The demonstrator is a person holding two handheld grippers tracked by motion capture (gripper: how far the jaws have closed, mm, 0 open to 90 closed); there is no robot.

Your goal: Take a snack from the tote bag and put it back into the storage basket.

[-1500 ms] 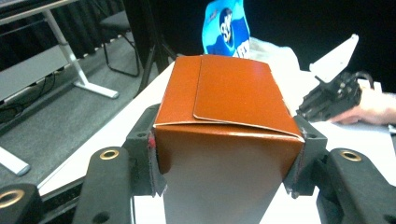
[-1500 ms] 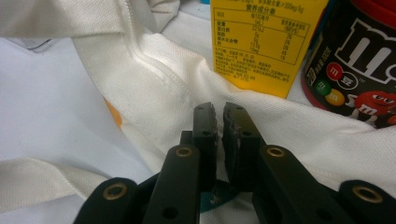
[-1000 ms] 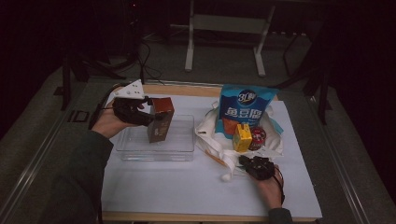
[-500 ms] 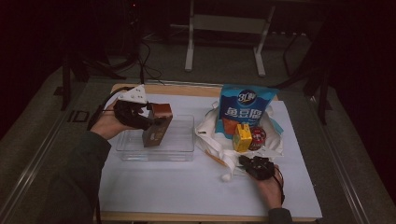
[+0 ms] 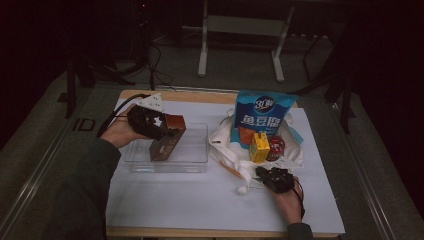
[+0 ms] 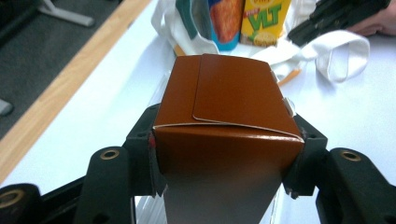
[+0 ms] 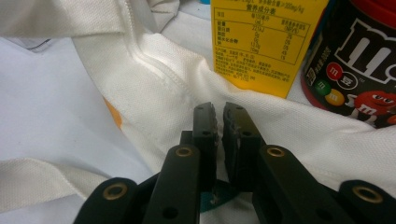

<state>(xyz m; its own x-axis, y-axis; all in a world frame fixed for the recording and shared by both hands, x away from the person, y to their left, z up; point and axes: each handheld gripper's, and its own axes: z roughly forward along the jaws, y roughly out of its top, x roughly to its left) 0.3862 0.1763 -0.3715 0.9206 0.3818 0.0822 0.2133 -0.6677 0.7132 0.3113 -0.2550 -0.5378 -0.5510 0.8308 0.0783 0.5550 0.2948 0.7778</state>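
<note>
Two claws | left claw point(image 6: 224, 154) clamps brown carton point(image 6: 229, 116) | right claw point(image 7: 219, 126) closed (empty) | M&M's tub point(image 7: 359, 60) | VLT box point(image 6: 264, 21)

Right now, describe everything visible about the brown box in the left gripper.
The brown box is a glossy cardboard carton with a folded, overlapping flap closure, looking shut. The left gripper clamps it from both sides, its fingers pressed against its walls. In the high view it tilts, its lower end dipping into the clear plastic tray; whether it touches the tray floor cannot be told.
</note>
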